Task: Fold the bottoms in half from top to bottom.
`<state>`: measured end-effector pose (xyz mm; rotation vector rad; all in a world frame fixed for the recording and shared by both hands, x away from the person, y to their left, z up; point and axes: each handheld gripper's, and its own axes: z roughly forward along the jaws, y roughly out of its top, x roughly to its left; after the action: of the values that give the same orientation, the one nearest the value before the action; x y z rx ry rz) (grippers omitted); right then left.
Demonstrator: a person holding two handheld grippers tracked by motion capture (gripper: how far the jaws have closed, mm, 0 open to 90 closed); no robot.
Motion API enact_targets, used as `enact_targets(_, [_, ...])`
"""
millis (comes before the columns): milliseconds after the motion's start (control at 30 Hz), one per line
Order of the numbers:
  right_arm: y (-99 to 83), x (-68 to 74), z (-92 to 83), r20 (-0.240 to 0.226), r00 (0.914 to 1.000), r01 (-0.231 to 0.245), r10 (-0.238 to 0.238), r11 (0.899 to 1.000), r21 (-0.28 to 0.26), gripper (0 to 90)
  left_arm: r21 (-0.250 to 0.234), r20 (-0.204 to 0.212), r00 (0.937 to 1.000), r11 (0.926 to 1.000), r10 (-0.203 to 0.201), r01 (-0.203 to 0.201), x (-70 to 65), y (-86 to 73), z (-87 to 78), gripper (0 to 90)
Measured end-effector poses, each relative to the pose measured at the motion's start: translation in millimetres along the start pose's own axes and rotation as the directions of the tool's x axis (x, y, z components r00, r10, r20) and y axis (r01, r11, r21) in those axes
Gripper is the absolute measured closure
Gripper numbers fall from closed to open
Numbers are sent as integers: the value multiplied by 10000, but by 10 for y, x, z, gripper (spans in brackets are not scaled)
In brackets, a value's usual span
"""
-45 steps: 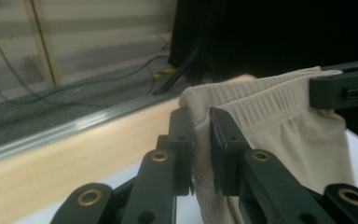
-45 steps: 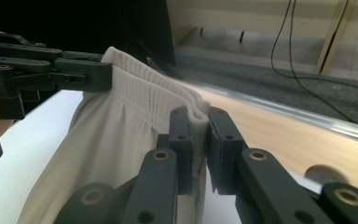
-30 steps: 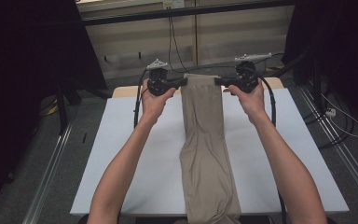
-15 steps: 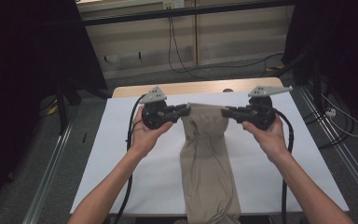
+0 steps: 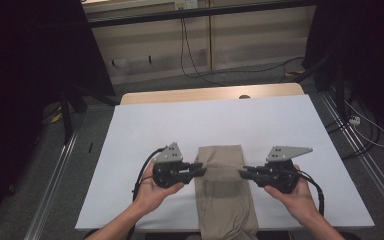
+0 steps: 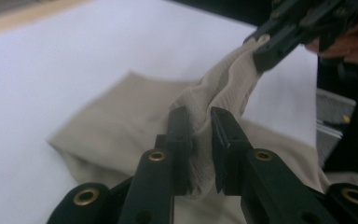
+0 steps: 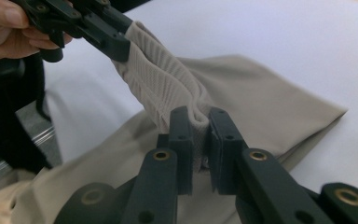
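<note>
A pair of beige trousers (image 5: 225, 195) lies on the white table cover (image 5: 145, 130), folded over on itself, with its far fold edge (image 5: 222, 148) across the middle of the table. My left gripper (image 5: 202, 169) is shut on the left corner of the ribbed waistband (image 6: 200, 140), held just above the folded layer. My right gripper (image 5: 243, 173) pinches the waistband's other corner (image 7: 198, 126). In the left gripper view the other gripper (image 6: 279, 39) holds the far end of the band. In the right gripper view the other gripper (image 7: 107, 37) does the same.
The trousers' near end (image 5: 230, 230) hangs over the table's front edge. A bare wooden strip (image 5: 210, 94) runs along the far side of the table. Metal rails (image 5: 55, 200) flank the table on the floor, and cables (image 5: 200, 65) trail behind it.
Both grippers have come from the far end of the table toward the near side and lower, carrying the waistband with them. The trousers are now folded over themselves.
</note>
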<state>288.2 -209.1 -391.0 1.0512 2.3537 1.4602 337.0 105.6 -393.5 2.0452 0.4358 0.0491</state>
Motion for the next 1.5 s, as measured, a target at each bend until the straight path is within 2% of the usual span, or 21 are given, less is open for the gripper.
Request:
enact_targets(67, [-110,61,7,-64,9999,153,-152,9996,256,814,305,209,9998,9995,-1,-5,-75,-120,17,782])
enact_targets(133, [-185,109,17,-155,9997,202,-195,9987,477,813,525,405,9990,9984,203,-225,-145,-202,4,780])
enact_targets(267, [-314,236,14,-359,9987,378,-349,9957,840,810,729,587,9978,9967,312,-355,-274,-339,-12,780])
enact_targets(333, [-378,302,12,-317,9978,614,-584,9927,1034,805,899,668,9964,9942,528,-587,-343,-383,-8,779])
enact_targets(433, [-464,380,12,-182,9972,740,-722,9878,1371,799,1129,825,9950,9914,568,-660,-420,-446,31,777])
enact_targets(500, [-522,420,3,-13,9956,926,-935,9836,1551,790,1337,888,9932,9873,749,-864,-462,-507,61,770])
enact_targets(567, [-564,454,-1,115,9933,1106,-1148,9759,1884,746,1599,855,9923,9818,895,-1023,-483,-546,97,757])
enact_targets(633, [-601,447,2,18,9968,776,-801,9718,2226,670,1664,988,9910,9804,898,-1055,-480,-559,115,743])
enact_targets(667, [-605,445,-2,8,9972,721,-741,9731,2187,649,1652,1016,9910,9808,874,-1035,-487,-559,114,735])
enact_targets(733, [-578,446,-18,-364,9973,690,-634,9805,1842,589,1701,1175,9884,9786,965,-1157,-507,-554,108,724])
enact_targets(767, [-557,443,-21,-492,9974,611,-534,9834,1707,579,1781,1245,9862,9753,1091,-1304,-515,-551,105,717])
enact_targets(900, [-466,413,14,-794,9965,374,-270,9904,1328,559,1835,1469,9820,9723,1186,-1449,-566,-557,127,714])
enact_targets(1000, [-404,362,73,-574,9982,250,-180,9921,1230,665,1901,1638,9775,9681,1327,-1632,-600,-575,137,723])
enact_targets(1067, [-400,326,131,-10,9992,403,-407,9871,1550,714,1952,1814,9738,9655,1372,-1724,-600,-576,137,719])
enact_targets(1133, [-446,305,196,-43,9996,296,-294,9791,2010,755,1955,1990,9709,9655,1330,-1723,-589,-574,125,703])
enact_targets(1200, [-497,340,228,-383,9989,339,-257,9724,2307,765,1752,1748,9764,9718,1272,-1580,-594,-561,103,672])
enact_targets(1233, [-511,370,227,-529,9981,428,-309,9699,2397,767,1686,1428,9801,9723,1382,-1617,-595,-549,91,647])
enact_targets(1333, [-538,470,208,-734,9953,805,-640,9646,2510,820,1485,1147,9883,9819,1008,-1174,-575,-534,92,526])
enact_targets(1500, [-605,533,196,-784,9937,980,-795,9574,2716,832,817,954,9932,9939,665,-744,-509,-475,3,412])
